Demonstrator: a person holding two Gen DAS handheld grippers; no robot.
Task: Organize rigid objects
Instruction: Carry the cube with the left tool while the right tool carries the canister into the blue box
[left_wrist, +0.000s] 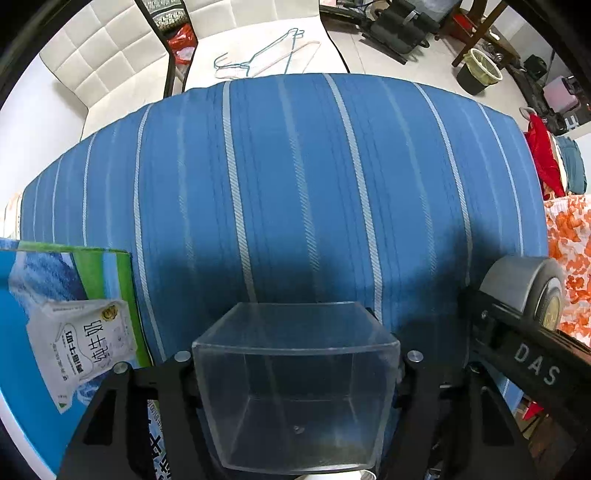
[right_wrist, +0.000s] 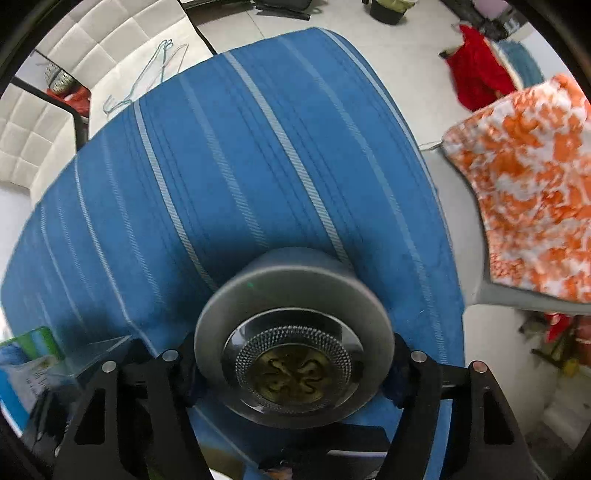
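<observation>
Clear plastic box (left_wrist: 295, 391) clamped in left claw (left_wrist: 295, 363), above blue striped worktop (left_wrist: 295, 184). Right claw (right_wrist: 293, 363) grips grey round tin (right_wrist: 291, 343). Milk carton box (left_wrist: 70, 314) left of clear box.

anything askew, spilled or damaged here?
Nothing damaged or spilled. Left gripper holds a clear plastic box, empty and intact. Right gripper grips a grey round tin on its side, lid end toward the camera. The milk carton box sits at the striped blue cloth's left edge.
</observation>
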